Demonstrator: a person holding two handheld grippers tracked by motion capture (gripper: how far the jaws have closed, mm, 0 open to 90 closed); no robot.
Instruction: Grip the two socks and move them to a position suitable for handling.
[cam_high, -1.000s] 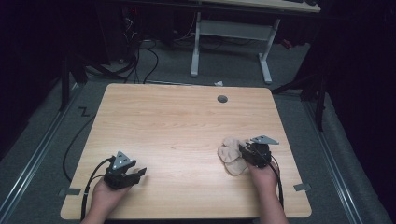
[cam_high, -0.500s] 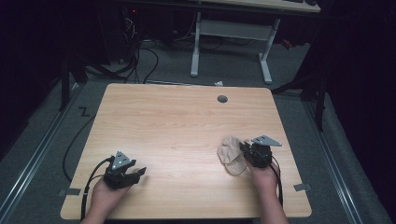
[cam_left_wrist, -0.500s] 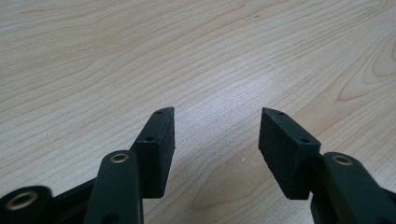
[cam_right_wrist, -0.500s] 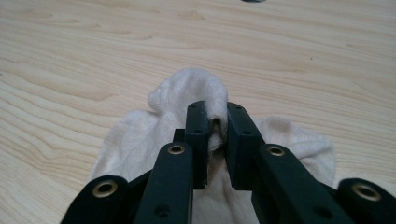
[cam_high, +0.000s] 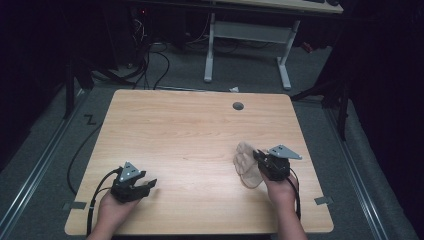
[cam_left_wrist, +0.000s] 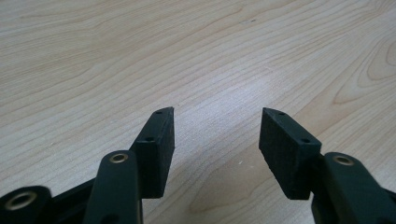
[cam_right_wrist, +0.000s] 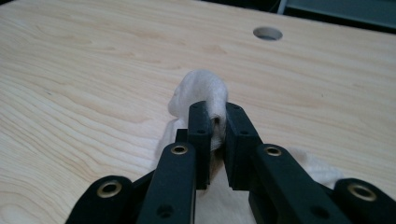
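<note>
A crumpled beige cloth (cam_high: 246, 162) lies on the wooden table (cam_high: 190, 135) at the front right. My right gripper (cam_high: 260, 159) is shut on a fold of that cloth (cam_right_wrist: 201, 91), which bulges up between and beyond the jaws in the right gripper view; the right gripper (cam_right_wrist: 215, 122) pinches it tightly. At the front left my left gripper (cam_high: 148, 184) rests low over bare wood, held by a hand. In the left gripper view the left gripper (cam_left_wrist: 217, 133) stands open, nothing between its fingers (cam_left_wrist: 159, 140).
A round cable hole (cam_high: 238, 106) sits near the table's far edge, also visible as the hole (cam_right_wrist: 267, 33) ahead of the right gripper. Beyond the table stand a white desk frame (cam_high: 250, 35) and cables on the dark floor.
The right gripper has lifted and shifted slightly with the cloth, bunching it up. The left gripper has stayed in place.
</note>
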